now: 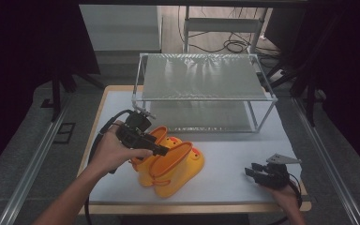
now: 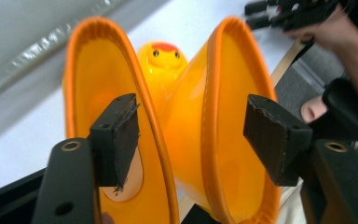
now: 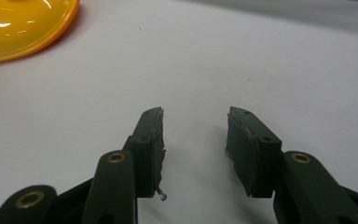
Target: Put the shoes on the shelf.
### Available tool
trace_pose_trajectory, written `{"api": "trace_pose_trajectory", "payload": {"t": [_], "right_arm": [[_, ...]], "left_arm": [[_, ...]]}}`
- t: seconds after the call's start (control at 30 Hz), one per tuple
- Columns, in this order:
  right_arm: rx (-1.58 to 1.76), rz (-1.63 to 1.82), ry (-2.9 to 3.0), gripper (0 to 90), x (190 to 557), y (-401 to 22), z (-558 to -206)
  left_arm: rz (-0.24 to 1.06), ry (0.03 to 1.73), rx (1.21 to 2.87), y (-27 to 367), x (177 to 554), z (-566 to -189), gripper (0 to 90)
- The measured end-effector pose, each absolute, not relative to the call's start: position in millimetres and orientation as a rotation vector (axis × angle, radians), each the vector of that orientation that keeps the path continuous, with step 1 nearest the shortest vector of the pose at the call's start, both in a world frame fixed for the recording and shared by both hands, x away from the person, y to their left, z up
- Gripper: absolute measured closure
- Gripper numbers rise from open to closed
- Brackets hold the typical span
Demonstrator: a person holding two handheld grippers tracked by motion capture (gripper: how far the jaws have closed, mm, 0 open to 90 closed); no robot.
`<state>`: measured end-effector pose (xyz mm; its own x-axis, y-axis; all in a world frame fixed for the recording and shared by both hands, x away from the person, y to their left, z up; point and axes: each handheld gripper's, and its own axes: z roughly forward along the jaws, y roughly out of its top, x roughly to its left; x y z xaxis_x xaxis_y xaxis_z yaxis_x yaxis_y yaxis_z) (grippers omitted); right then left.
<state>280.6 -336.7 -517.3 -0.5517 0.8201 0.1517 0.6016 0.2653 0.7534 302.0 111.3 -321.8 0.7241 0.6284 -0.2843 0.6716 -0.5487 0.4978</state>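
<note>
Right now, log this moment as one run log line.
left gripper: open, fingers straddling both boot tops | boots: standing on table | right gripper: open, holding nothing, over table

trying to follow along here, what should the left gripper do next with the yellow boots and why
Probably close. The left gripper is open, one jaw inside each yellow boot, the two touching orange rims between its pads. Closing should pinch both together, perhaps for lifting toward the wire shelf.
</note>
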Motion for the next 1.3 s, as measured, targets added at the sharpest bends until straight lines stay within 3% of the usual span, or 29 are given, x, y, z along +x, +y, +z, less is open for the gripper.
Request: {"api": "trace_pose_trajectory", "payload": {"t": [0.23,0.43,0.53,0.6,0.63,0.67,0.77,1.3], "right_arm": [[1.313,1.164,2.267,55.5,280.9,-337.4,-517.4],[1.322,1.166,2.262,55.5,280.9,-337.9,-517.4],[1.326,1.166,2.259,55.5,280.9,-338.5,-517.4],[1.328,1.166,2.257,55.5,281.1,-338.8,-517.4],[1.328,1.166,2.257,55.5,281.1,-338.8,-517.4],[1.328,1.164,2.256,55.5,281.0,-338.6,-517.4],[1.329,1.165,2.256,55.5,281.0,-338.6,-517.4],[1.355,1.166,2.222,55.9,281.5,-345.2,-516.3]], "left_arm": [[-0.087,0.996,2.403,95.8,306.5,-336.5,34.8],[-0.065,1.037,2.457,86.0,312.4,-348.1,41.1],[-0.049,1.042,2.463,84.5,312.0,-347.2,48.6],[-0.043,1.048,2.454,85.5,312.0,-346.8,61.8],[-0.042,1.044,2.450,86.7,312.2,-346.6,61.8],[-0.047,1.043,2.444,87.9,312.6,-346.6,72.6],[-0.048,1.047,2.421,92.1,313.8,-347.3,80.5],[-0.213,0.968,2.275,93.2,327.5,-332.1,82.3]]}}
